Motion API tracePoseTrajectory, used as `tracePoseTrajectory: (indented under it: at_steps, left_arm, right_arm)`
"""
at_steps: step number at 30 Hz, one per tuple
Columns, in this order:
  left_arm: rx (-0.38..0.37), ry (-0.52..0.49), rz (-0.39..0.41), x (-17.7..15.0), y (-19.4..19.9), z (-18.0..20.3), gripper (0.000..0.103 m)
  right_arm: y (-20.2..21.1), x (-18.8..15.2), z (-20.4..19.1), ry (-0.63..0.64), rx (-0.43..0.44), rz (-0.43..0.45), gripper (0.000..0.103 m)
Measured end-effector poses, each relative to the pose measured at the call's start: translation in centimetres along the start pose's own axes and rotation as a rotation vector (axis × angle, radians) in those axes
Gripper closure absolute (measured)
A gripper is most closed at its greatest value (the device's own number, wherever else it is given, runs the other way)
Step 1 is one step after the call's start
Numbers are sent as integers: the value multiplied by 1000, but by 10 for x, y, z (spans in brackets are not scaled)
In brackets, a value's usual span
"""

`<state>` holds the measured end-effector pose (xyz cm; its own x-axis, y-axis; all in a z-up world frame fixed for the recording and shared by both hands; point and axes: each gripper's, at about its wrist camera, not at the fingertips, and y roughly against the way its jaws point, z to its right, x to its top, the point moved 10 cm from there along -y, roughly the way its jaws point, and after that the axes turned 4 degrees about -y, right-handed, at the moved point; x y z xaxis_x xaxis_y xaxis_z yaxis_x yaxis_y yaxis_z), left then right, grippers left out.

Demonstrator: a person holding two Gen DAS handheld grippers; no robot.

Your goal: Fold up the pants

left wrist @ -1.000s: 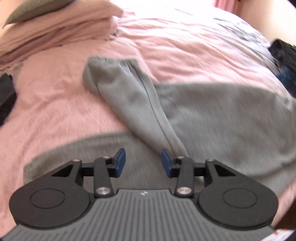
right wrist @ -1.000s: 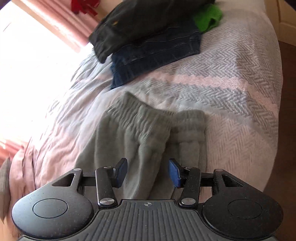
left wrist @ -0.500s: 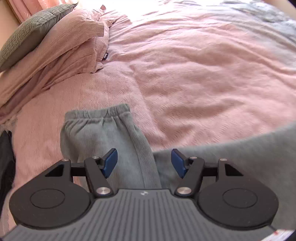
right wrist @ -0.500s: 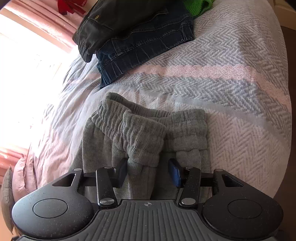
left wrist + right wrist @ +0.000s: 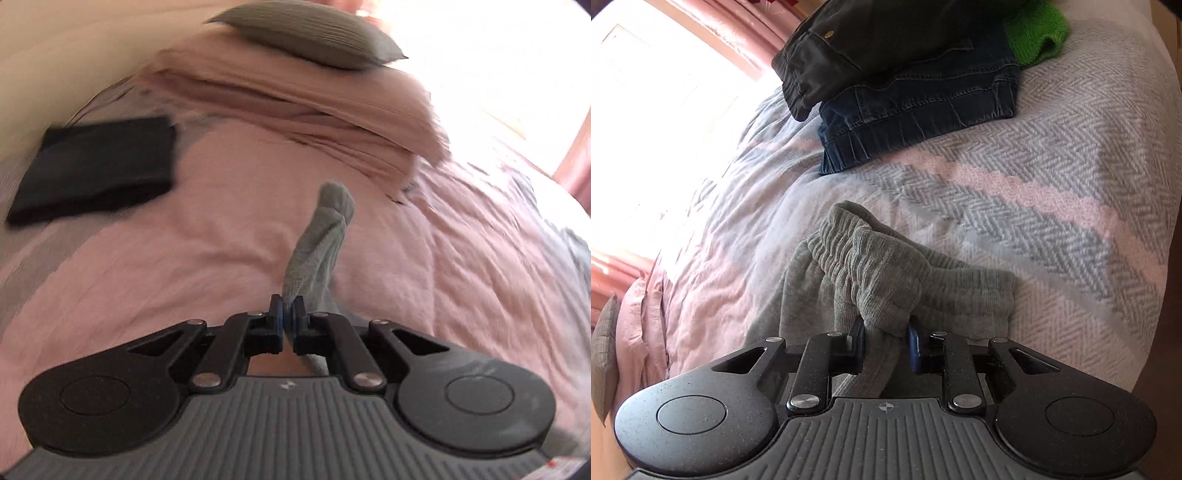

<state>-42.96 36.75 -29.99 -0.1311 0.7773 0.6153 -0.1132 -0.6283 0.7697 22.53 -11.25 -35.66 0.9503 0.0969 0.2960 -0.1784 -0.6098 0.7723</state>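
Observation:
The grey sweatpants lie on a bed. In the left wrist view my left gripper point(image 5: 287, 316) is shut on a leg cuff of the sweatpants point(image 5: 321, 240), which sticks up and away from the blue pads above the pink duvet. In the right wrist view the elastic waistband of the sweatpants point(image 5: 882, 273) is bunched up, and my right gripper point(image 5: 885, 343) is shut on a fold of it. The rest of the pants between the two ends is hidden by the gripper bodies.
A folded black garment point(image 5: 99, 166) lies at the left on the pink duvet point(image 5: 184, 258), with pink pillows point(image 5: 295, 99) and a grey cushion point(image 5: 310, 33) behind. Dark jeans point(image 5: 916, 107), a black garment point(image 5: 849, 44) and a green knit point(image 5: 1038, 33) are stacked on the herringbone blanket point(image 5: 1052, 166).
Both grippers went from open to shut. The left one closed on the leg cuff and swung toward the pillows, lifting it. The right one closed on the bunched waistband.

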Motion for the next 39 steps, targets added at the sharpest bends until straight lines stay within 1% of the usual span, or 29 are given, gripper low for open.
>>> tracePoseTrajectory:
  at_steps: [1,2,4,6,7,8,9,10,11,12,13,14,15,16,17,19,20,21,22,23,25,27,28,29,31,33,35,37,39]
  left_arm:
    - [-14,98,-37,-15,7,-29,99]
    - [-12,159,-80,-34,10,-51,99]
    - [12,256,-150,-74,7,-83,100]
    - [-27,379,-185,-105,-3,-97,99]
    - [-31,434,-178,-115,-7,-103,98]
    - [-49,466,-154,-118,-10,-105,97]
    - [-66,487,-132,-119,-12,-107,90]
    - [-65,492,-126,-119,-14,-108,85]
    - [-58,498,-117,-118,-16,-110,85]
    - [-65,500,-110,-115,-18,-110,86]
    - [-71,486,-112,-111,-20,-110,101]
    - [-69,448,-113,-104,-18,-108,101]
    - [-70,386,-100,-94,-14,-103,101]
    - [-81,336,-73,-83,-6,-98,101]
    - [-99,293,-41,-70,3,-93,101]
    - [-145,251,18,-47,26,-86,100]
    - [-154,216,46,-41,36,-83,100]
    - [-144,164,65,-41,45,-82,99]
    - [-122,114,60,-47,48,-83,98]
    - [-103,99,31,-59,48,-88,98]
    - [-43,108,-67,-96,36,-101,98]
    - [31,59,-146,-134,23,-109,98]
    - [47,49,-160,-146,20,-111,98]
    - [47,54,-156,-154,23,-114,98]
    - [36,85,-134,-154,30,-117,98]
    - [16,100,-131,-149,38,-118,98]
    - [-2,96,-134,-144,42,-115,98]
    - [-1,102,-150,-139,39,-115,98]
    - [-13,102,-123,-132,43,-113,98]
  right_arm:
    - [0,0,-1,6,1,-4,84]
    - [0,-1,0,8,-5,-3,84]
    - [-3,-3,1,-1,-17,-6,84]
    - [-6,-7,3,-24,-27,-8,83]
    - [-6,-7,4,-27,-31,1,82]
    - [-6,-8,4,-27,-31,4,82]
    - [-7,-8,4,-25,-33,3,82]
    - [-7,-8,5,-26,-36,1,81]
    - [-7,-8,5,-28,-34,-2,81]
    - [-7,-8,5,-27,-30,-2,81]
    - [-6,-7,4,-19,-31,-6,81]
    - [-5,-6,2,-3,-36,-12,84]
    - [-3,-4,-2,24,-45,-18,85]
    - [1,0,-8,50,-40,-19,87]
    - [7,5,-16,67,-15,-19,88]
    - [21,18,-27,76,42,-15,88]
    - [30,25,-30,81,63,-4,88]
    - [36,29,-28,82,68,0,88]
    - [37,29,-22,79,56,-11,88]
    - [36,26,-12,74,34,-31,88]
    - [26,11,13,71,-15,-73,88]
    - [12,-4,41,34,-78,-102,88]
    - [7,-9,48,14,-86,-110,88]
    - [6,-10,51,3,-82,-93,88]
    - [9,-7,47,-3,-51,-72,88]
    - [13,-2,41,15,-32,-71,88]
    - [13,1,39,29,-38,-79,88]
    - [12,1,36,22,-49,-78,88]
    - [13,2,29,33,-49,-67,88]
